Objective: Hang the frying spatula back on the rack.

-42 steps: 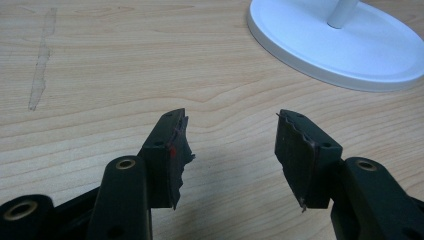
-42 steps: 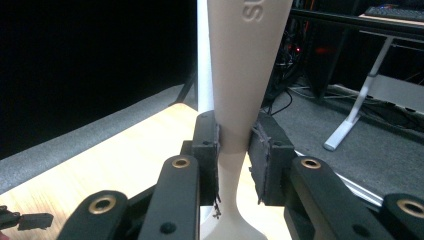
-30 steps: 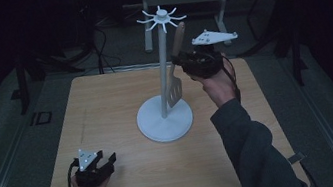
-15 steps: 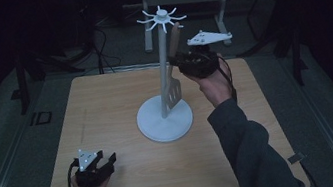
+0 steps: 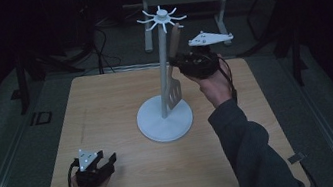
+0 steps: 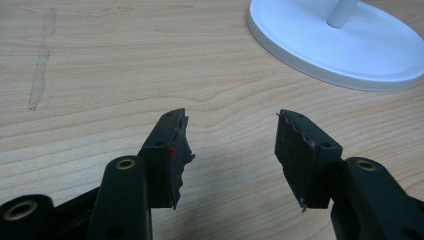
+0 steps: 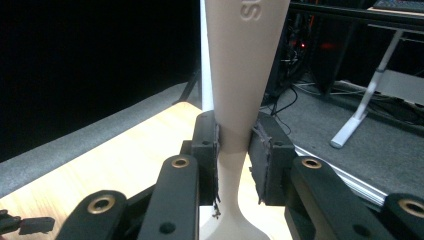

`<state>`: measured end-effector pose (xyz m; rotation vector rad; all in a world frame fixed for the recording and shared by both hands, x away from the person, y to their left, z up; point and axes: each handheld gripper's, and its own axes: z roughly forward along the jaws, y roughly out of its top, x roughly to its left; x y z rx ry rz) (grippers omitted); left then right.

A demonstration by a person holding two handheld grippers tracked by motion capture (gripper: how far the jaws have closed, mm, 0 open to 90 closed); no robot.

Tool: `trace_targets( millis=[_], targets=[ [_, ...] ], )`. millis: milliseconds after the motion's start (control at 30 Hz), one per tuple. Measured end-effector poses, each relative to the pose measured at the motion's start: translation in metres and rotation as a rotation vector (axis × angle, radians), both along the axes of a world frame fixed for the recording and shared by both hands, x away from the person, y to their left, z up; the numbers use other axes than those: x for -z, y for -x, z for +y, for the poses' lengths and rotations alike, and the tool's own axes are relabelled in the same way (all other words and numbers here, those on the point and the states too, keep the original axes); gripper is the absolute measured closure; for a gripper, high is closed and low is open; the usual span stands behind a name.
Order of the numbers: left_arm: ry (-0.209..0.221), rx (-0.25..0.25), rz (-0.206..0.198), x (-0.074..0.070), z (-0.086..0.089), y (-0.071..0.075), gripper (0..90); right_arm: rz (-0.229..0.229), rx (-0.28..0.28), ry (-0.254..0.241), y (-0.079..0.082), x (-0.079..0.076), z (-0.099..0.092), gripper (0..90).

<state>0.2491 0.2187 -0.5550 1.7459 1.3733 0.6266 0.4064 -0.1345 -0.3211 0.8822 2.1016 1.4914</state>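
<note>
Two grippers are seen over a pale wooden table [image 5: 107, 113] in a dark room. A spatula [image 7: 240, 75] is clamped by the right gripper [image 5: 185, 62] beside the white stand [image 5: 165, 119]; the left gripper [image 6: 230, 150] rests wide open, empty, near the table's front edge.

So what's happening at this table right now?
A person is working with a hand-held gripper in each hand. The right gripper is clamped on the handle of a slotted spatula, holding it upright beside the pole of a white rack whose hooks fan out at the top. The left gripper rests open on the wooden table, holding nothing.
</note>
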Motion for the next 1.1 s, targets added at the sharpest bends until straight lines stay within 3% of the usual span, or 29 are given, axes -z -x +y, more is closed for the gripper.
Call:
trace_targets(
  millis=[300, 867, 1100],
  targets=[
    [0.000, -0.001, -0.001, 0.000, 0.000, 0.000, 46.8, 0.003, -0.006, 0.004, 0.000, 0.002, -0.001, 68.6],
    [-0.004, -0.001, 0.002, 0.001, 0.000, 0.000, 46.7, -0.008, -0.002, 0.017, 0.005, 0.003, -0.005, 37.7],
    [-0.018, -0.028, 0.023, 0.002, 0.001, -0.002, 46.5, 0.011, 0.013, 0.048, 0.010, 0.015, -0.017, 28.9]
  ],
)
